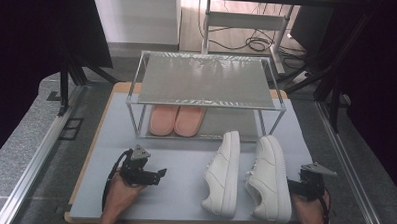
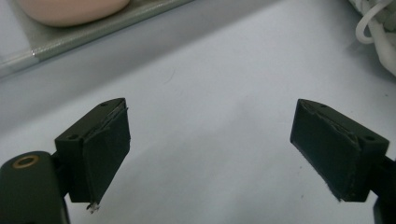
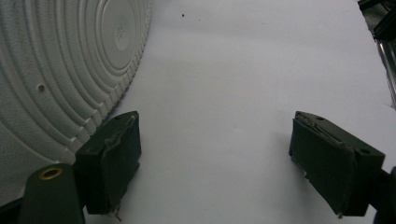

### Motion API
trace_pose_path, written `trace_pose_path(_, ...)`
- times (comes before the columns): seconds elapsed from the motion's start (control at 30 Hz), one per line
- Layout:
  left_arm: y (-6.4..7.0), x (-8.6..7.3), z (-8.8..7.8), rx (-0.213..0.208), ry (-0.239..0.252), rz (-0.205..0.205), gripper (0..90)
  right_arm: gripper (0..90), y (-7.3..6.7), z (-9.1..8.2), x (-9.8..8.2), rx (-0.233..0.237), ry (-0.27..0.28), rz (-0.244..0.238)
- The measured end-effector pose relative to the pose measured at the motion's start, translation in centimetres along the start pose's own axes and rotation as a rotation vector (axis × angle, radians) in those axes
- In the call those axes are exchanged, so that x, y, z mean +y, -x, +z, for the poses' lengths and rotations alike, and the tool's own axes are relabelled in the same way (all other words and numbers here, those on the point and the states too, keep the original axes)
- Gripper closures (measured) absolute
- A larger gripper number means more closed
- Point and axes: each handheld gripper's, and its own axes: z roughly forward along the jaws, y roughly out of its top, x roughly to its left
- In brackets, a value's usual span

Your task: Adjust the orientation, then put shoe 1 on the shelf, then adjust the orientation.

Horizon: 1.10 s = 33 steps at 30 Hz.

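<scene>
White shoes [image 1: 247, 176], two, lie lower right, two pink slippers [image 1: 176, 119] sit mid-frame, and both grippers, left [image 1: 160, 173] and right [image 1: 290, 185], rest low, jaws wide, holding nothing.

Two white sneakers [image 1: 223, 174] [image 1: 270, 178] lie tipped on their sides, side by side on the pale surface [image 1: 174, 186], toes toward the near edge.

**Rack at the back, shoes at front right**

A two-tier rack [image 1: 206, 82] stands at the far middle of the bench [image 1: 183, 191]. A pair of slippers [image 1: 176, 120] lies on the left part of its lower shelf. In front of the rack, right of centre, two sneakers lie on their sides next to each other: the left sneaker [image 1: 223, 174] and the right sneaker [image 1: 270, 178]. The left gripper [image 1: 157, 174] sits near the front edge, well left of them; the right gripper [image 1: 290, 186] is just beside the right sneaker's heel.
</scene>
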Motion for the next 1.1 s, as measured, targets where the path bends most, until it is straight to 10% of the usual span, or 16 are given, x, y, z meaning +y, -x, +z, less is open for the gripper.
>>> trace_pose_path(0.43,-0.7,-2.8,0.6,0.034,-0.032,0.013,12.4,19.0,0.0,-0.1,0.0,-0.002,0.004,-0.002)
trace_pose_path(1.1,-0.4,-2.9,0.9,0.059,-0.038,0.041,11.2,48.6,-0.4,-2.6,0.6,0.085,-0.007,-0.013)
